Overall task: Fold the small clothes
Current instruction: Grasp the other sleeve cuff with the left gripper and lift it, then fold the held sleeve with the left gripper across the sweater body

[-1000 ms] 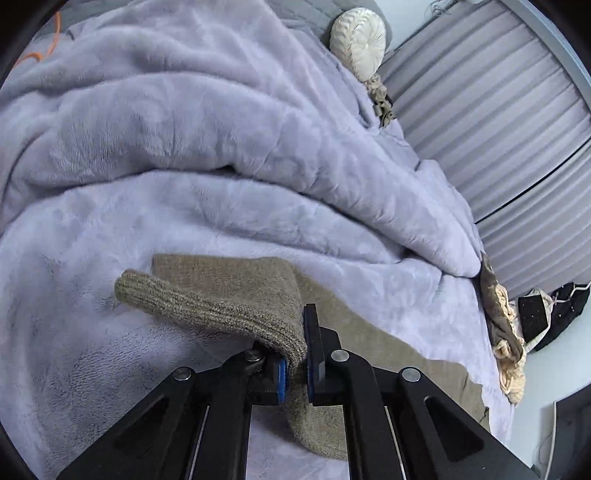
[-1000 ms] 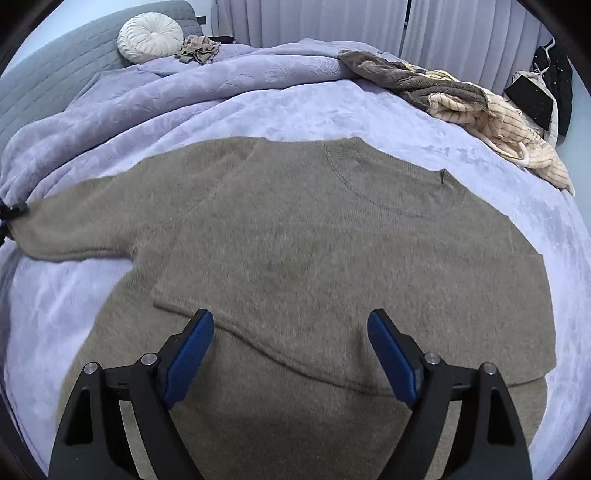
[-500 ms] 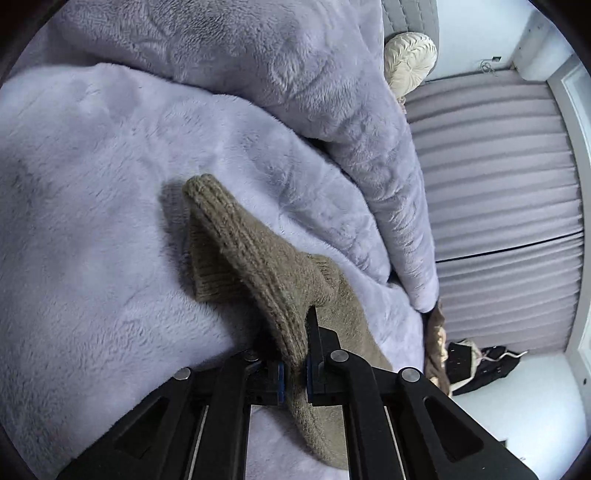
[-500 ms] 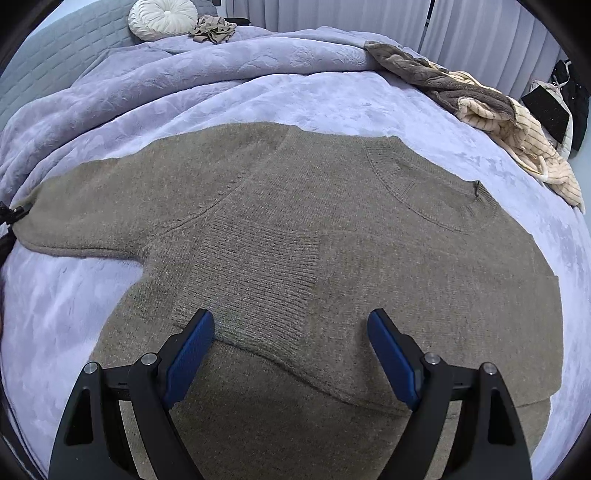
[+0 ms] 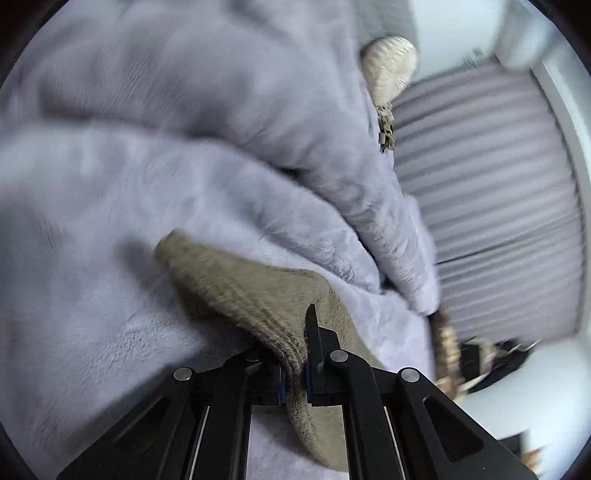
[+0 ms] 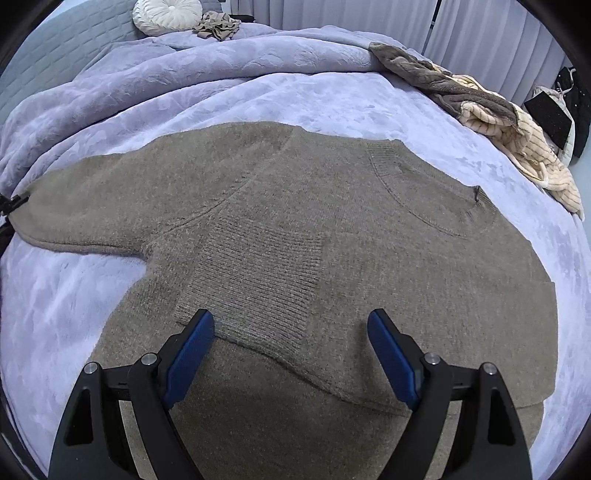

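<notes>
An olive-brown knit sweater [image 6: 369, 251] lies flat on the lilac bed. One sleeve is folded across its chest, its ribbed cuff [image 6: 258, 280] just ahead of my right gripper [image 6: 291, 350], which is open, empty and hovering above the sweater. The other sleeve [image 6: 110, 206] stretches out to the left. My left gripper [image 5: 295, 373] is shut on that sleeve's ribbed cuff [image 5: 243, 299] and holds it lifted off the blanket; the left wrist view is motion-blurred. The left gripper's tip shows at the left edge of the right wrist view [image 6: 11, 206].
A lilac fleece blanket [image 6: 258, 74] is bunched along the far side of the bed. A cream round cushion [image 6: 166, 14] and a small beige garment [image 6: 218, 27] lie at the headboard. A pile of brown and cream clothes [image 6: 498, 114] sits at the bed's right edge. Grey curtains behind.
My left gripper has swung and turned with the cuff in it. My right gripper has moved forward and left over the sweater, bringing the folded sleeve's cuff into view.
</notes>
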Demonstrator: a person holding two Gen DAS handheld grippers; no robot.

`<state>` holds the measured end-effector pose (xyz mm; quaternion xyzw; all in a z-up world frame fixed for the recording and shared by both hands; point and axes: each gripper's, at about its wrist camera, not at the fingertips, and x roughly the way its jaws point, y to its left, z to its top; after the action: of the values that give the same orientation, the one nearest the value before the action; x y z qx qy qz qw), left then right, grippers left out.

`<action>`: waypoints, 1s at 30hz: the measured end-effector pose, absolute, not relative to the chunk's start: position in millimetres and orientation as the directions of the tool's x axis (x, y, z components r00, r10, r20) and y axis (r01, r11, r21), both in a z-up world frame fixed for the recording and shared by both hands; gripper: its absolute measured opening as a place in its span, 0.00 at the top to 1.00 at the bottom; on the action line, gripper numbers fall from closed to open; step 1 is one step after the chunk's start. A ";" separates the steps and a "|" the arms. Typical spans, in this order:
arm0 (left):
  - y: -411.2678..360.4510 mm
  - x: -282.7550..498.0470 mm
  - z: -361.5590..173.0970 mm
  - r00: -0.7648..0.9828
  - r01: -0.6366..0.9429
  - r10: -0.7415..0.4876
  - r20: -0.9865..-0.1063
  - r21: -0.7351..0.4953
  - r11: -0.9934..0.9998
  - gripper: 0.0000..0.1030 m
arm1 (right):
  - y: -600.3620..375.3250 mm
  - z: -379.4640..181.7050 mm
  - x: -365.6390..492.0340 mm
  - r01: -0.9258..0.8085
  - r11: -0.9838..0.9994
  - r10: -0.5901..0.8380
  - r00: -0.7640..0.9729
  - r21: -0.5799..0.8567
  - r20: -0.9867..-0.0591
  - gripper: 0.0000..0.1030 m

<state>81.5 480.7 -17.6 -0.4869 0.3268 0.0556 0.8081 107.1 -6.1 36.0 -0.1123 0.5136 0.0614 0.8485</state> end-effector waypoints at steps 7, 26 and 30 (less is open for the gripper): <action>426.5 86.2 57.0 0.742 -0.377 -0.084 -0.665 -0.518 0.768 0.93 | 16.4 33.5 165.2 -0.160 0.984 -0.002 0.426 -0.078 -0.905 0.15; 239.4 118.1 114.4 0.677 -0.141 -0.157 -0.719 -0.335 0.932 0.93 | -26.0 61.7 155.8 -0.117 0.992 0.009 0.456 -0.051 -0.890 0.16; 190.0 120.8 116.5 0.652 -0.095 -0.177 -0.737 -0.311 0.946 0.93 | -60.7 72.2 149.3 -0.086 0.996 0.021 0.467 -0.022 -0.884 0.16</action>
<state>120.8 190.0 116.5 -0.1633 0.4165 -0.0231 0.8940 149.3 -60.7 72.2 -0.0319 0.5152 0.0313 0.8559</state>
